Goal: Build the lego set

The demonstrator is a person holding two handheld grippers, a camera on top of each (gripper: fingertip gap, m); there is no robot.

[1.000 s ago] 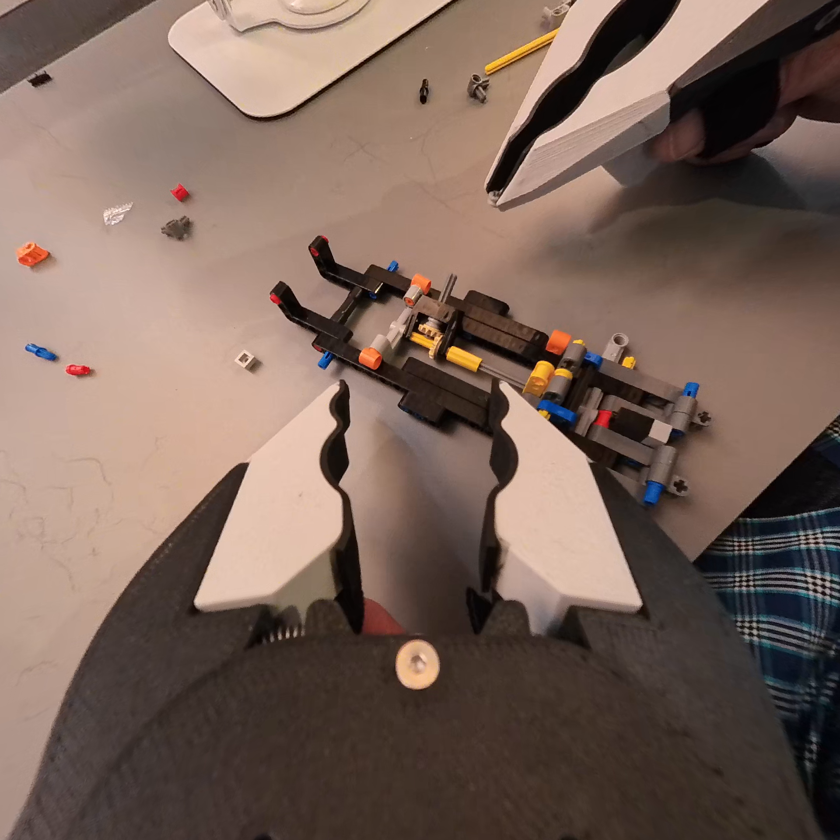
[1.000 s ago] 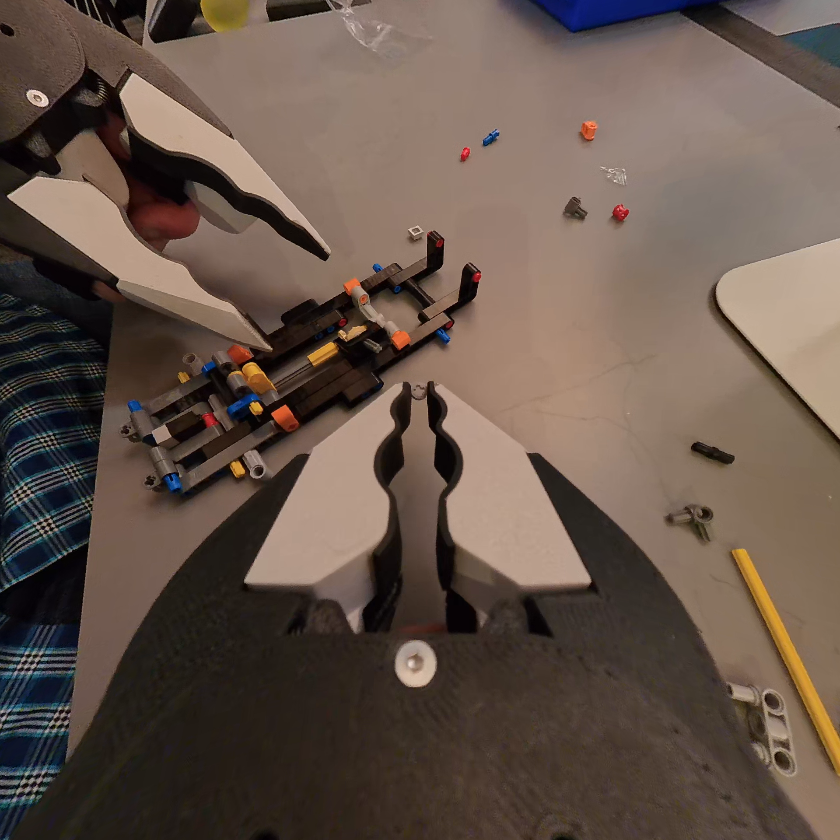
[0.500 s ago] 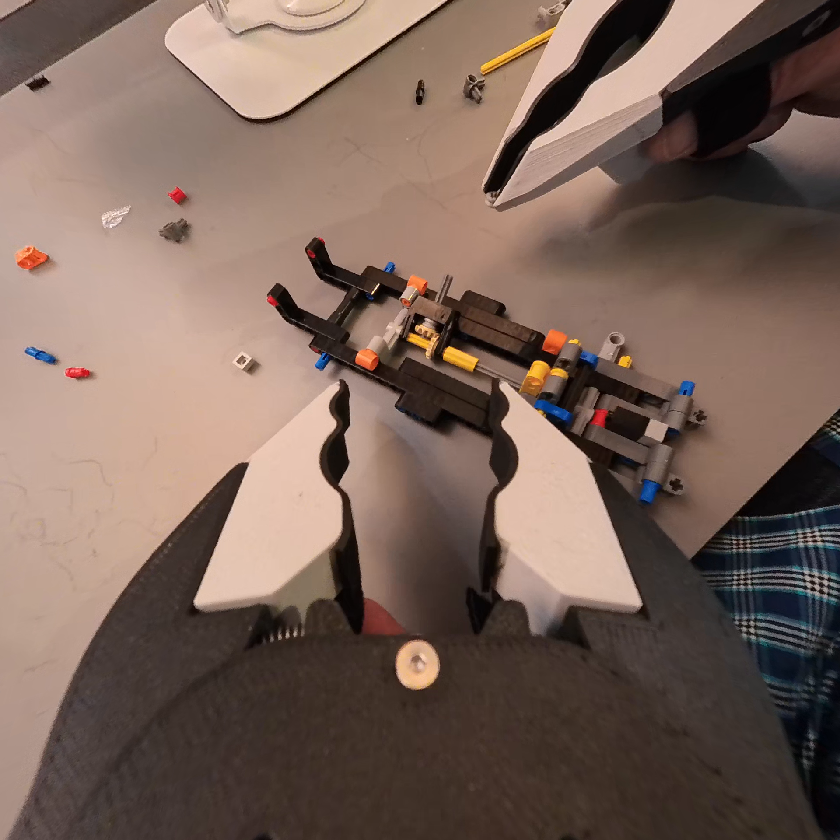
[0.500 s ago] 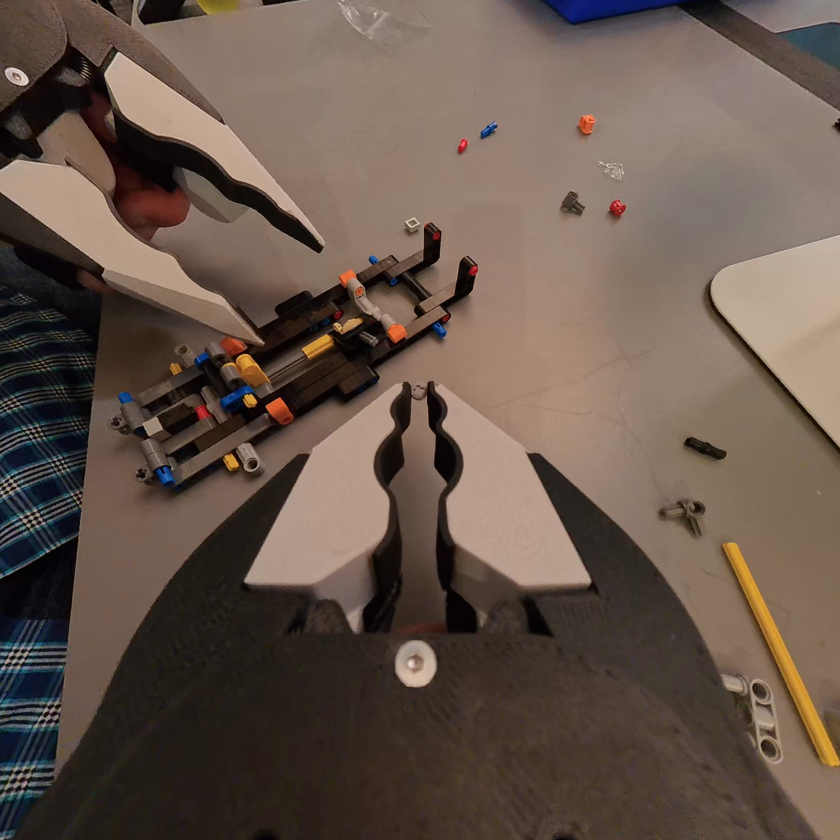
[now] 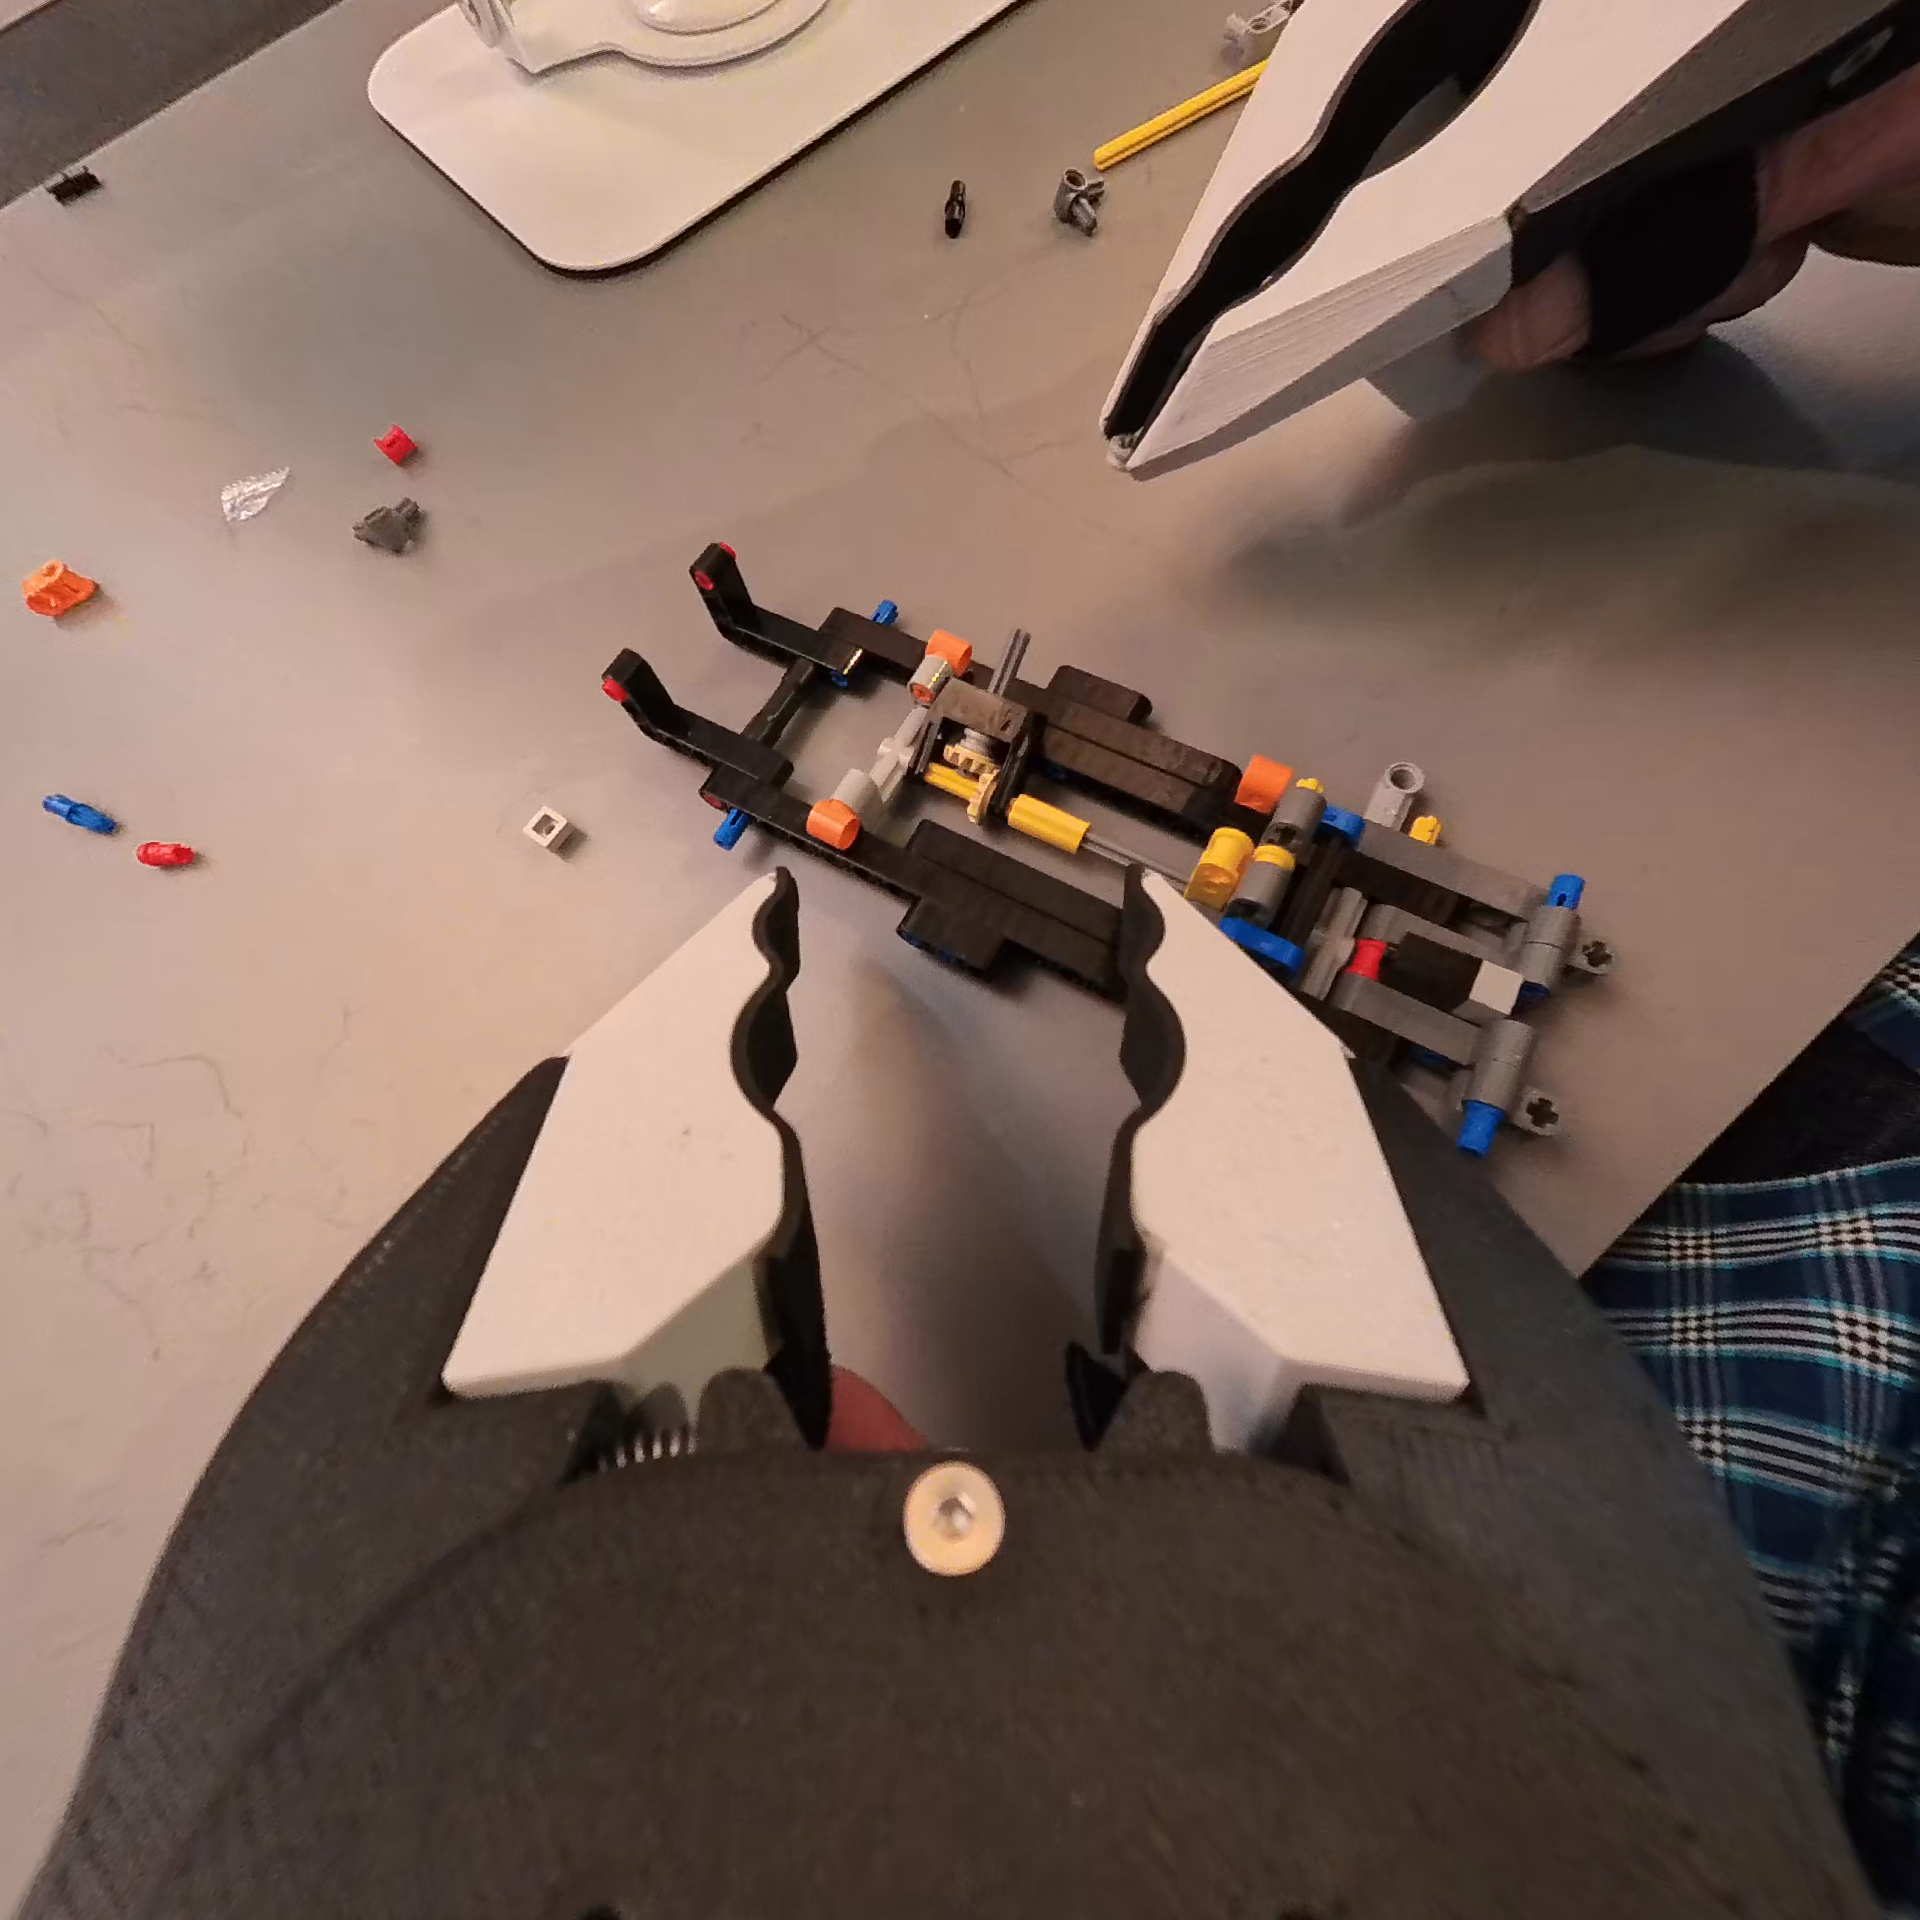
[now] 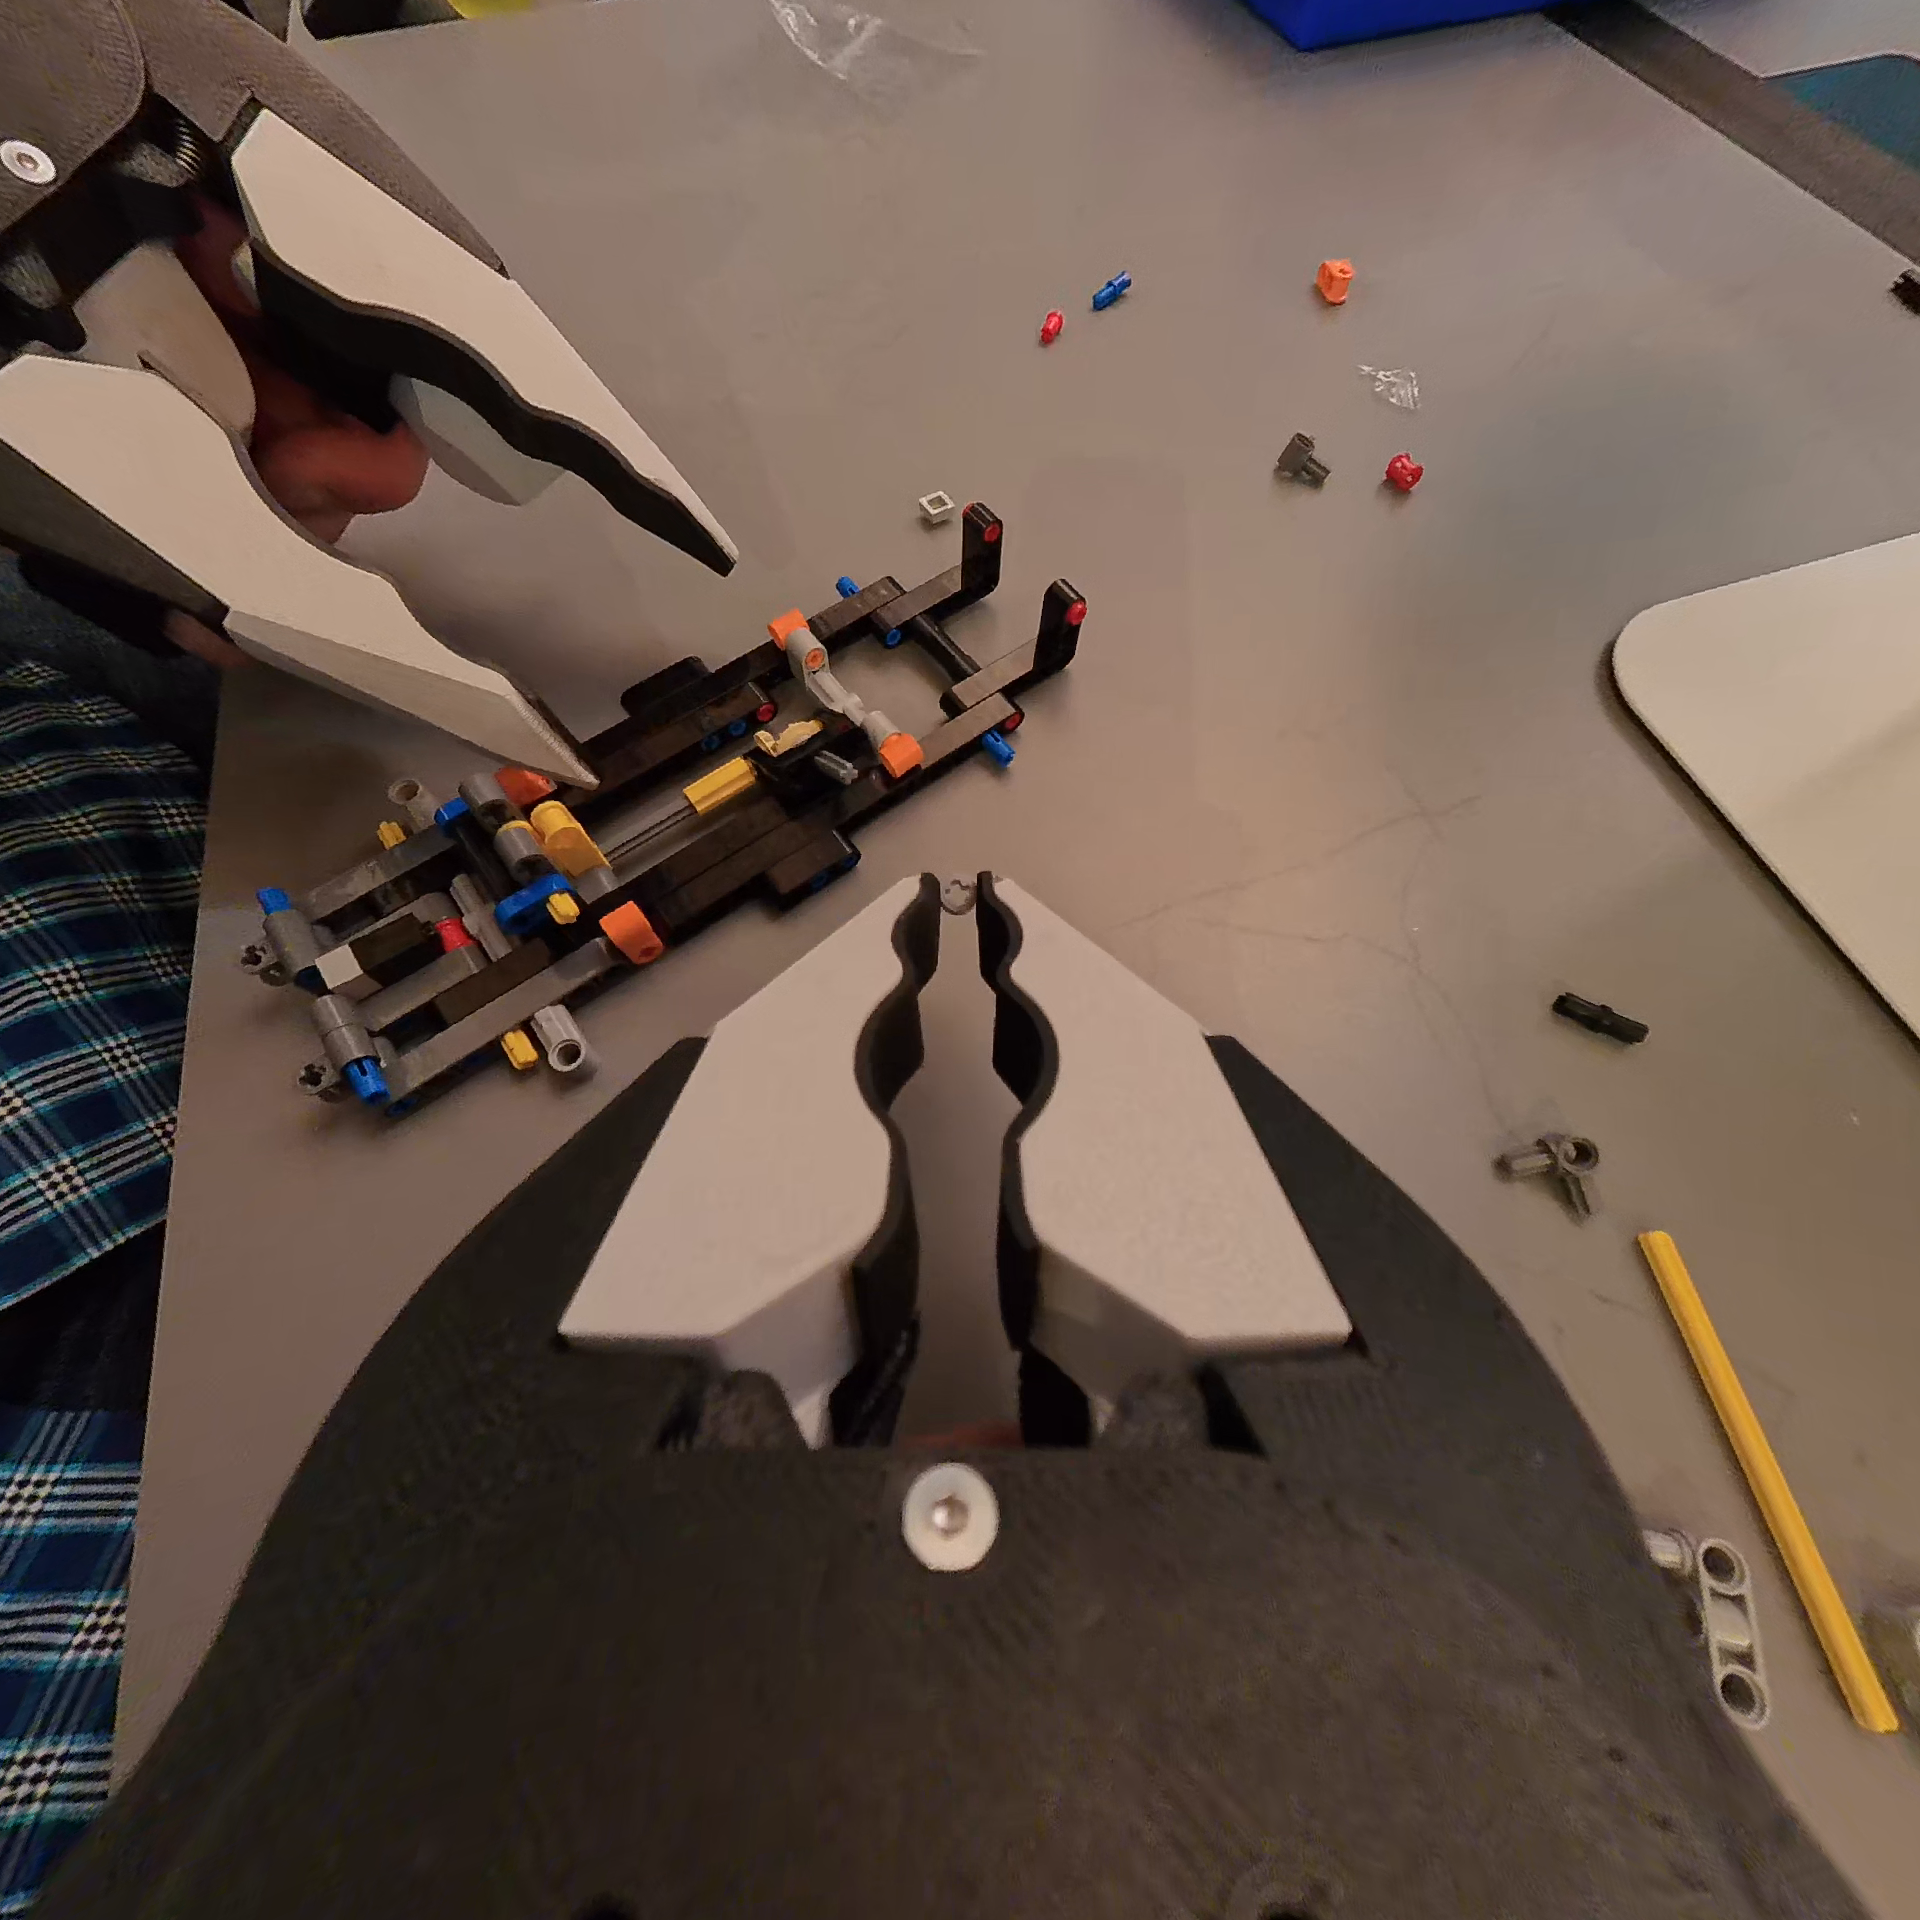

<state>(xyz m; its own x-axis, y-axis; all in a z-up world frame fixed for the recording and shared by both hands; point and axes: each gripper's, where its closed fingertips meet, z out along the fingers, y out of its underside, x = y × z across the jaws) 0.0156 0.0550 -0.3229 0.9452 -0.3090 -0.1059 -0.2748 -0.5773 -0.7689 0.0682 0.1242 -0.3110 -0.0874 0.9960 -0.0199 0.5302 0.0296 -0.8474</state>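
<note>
A long black Lego chassis [image 5: 1049, 821] with grey, yellow, orange and blue parts lies flat on the grey table [image 5: 1039, 395], near its edge. My left gripper [image 5: 956, 894] is open and empty, its fingertips just short of the chassis's near side. In the right wrist view the chassis [image 6: 727, 790] lies ahead to the left, with the left gripper [image 6: 655, 670] over its rear part. My right gripper [image 6: 958, 883] is shut on a small grey piece [image 6: 958, 896] at its tips, beside the chassis. It also shows in the left wrist view [image 5: 1122, 457], above the table beyond the chassis.
Loose parts lie around: a white square piece [image 5: 551, 828], red pin [image 5: 164, 854], blue pin [image 5: 78, 814], orange piece [image 5: 57, 587], yellow rod [image 6: 1766, 1475], grey liftarm [image 6: 1725, 1631], black pin [image 6: 1600, 1018]. A white board [image 5: 675, 135] lies at the back. Plaid cloth [image 5: 1766, 1351] is past the table edge. Spacing between my two grippers at the tips: around 10 cm.
Almost nothing. Both grippers drift slightly; the left stays open by the chassis and the right stays shut on the small grey piece.
</note>
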